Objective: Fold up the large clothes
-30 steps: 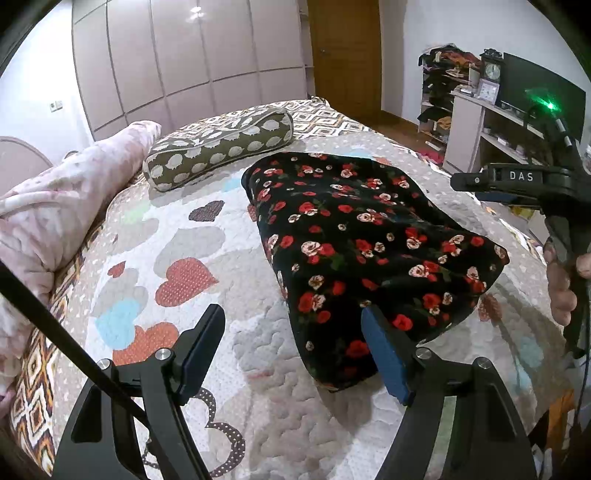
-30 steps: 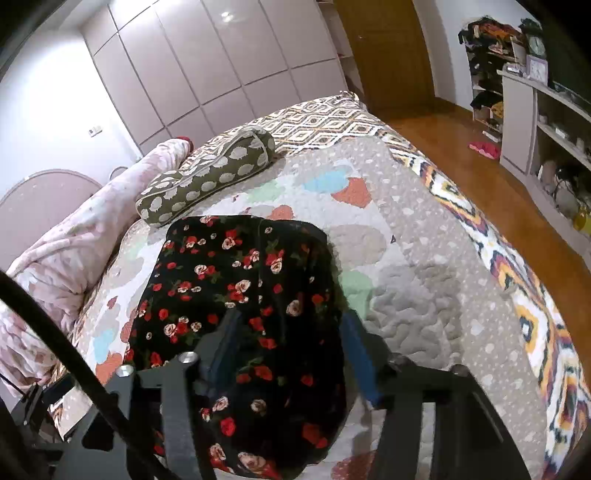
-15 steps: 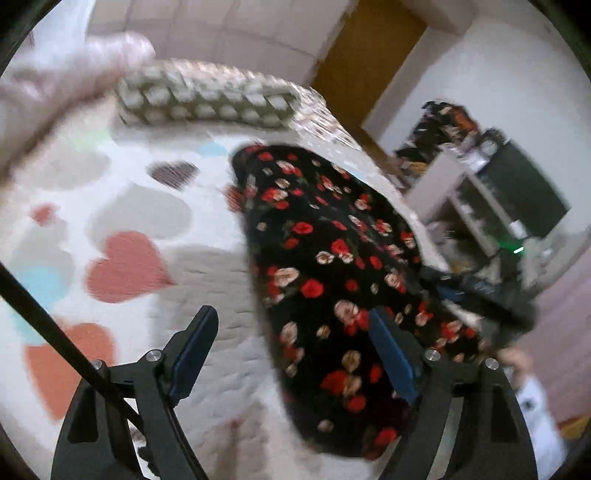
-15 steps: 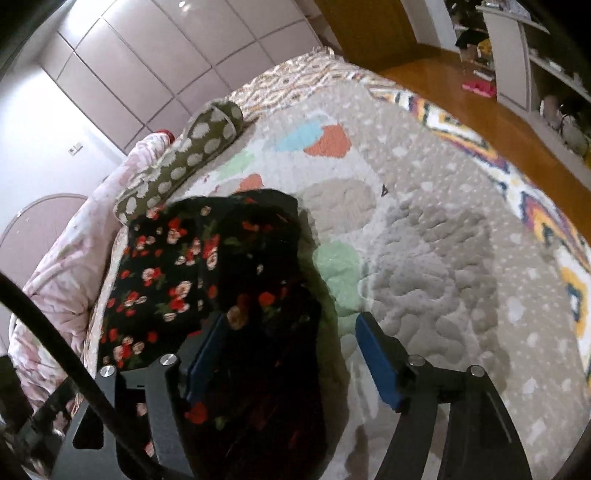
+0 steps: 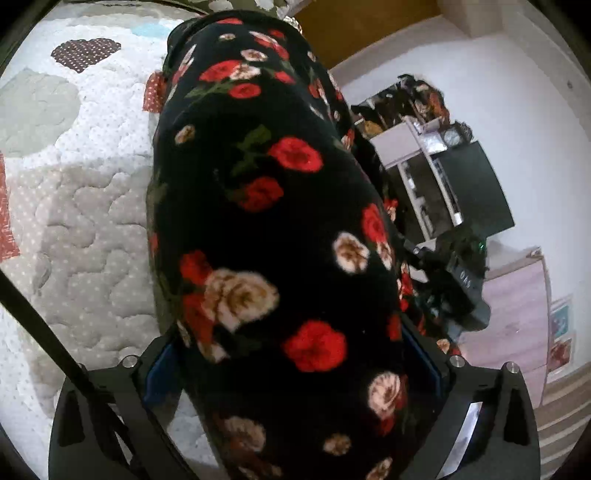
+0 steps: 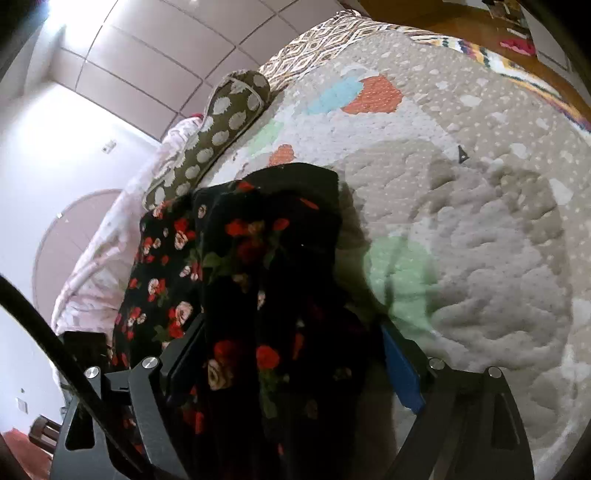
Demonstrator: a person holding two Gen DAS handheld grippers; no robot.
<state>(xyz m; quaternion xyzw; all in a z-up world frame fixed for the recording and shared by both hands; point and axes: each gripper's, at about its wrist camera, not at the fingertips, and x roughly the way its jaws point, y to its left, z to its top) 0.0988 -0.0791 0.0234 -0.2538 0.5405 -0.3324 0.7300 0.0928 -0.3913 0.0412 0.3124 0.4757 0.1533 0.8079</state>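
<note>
A black garment with red and cream flowers (image 5: 266, 206) lies folded on the quilted bed. In the left wrist view its near end fills the space between my left gripper's (image 5: 295, 365) wide-open jaws. In the right wrist view the same garment (image 6: 273, 258) lies between my right gripper's (image 6: 284, 373) open jaws, with the blue pad of the right finger (image 6: 400, 369) beside the cloth. Neither gripper is shut on the cloth. The right gripper body (image 5: 454, 280) shows beyond the garment in the left wrist view.
The bed's quilt (image 6: 461, 221) has heart and cloud patches. A green spotted bolster (image 6: 221, 129) and a pink blanket (image 6: 122, 221) lie at the head of the bed. White shelves and a dark screen (image 5: 461, 184) stand beside the bed. A wooden floor (image 6: 461, 22) lies beyond.
Both grippers have moved forward and down onto the near end of the floral garment, so the cloth now lies between their open jaws. The left wrist view has tilted sharply.
</note>
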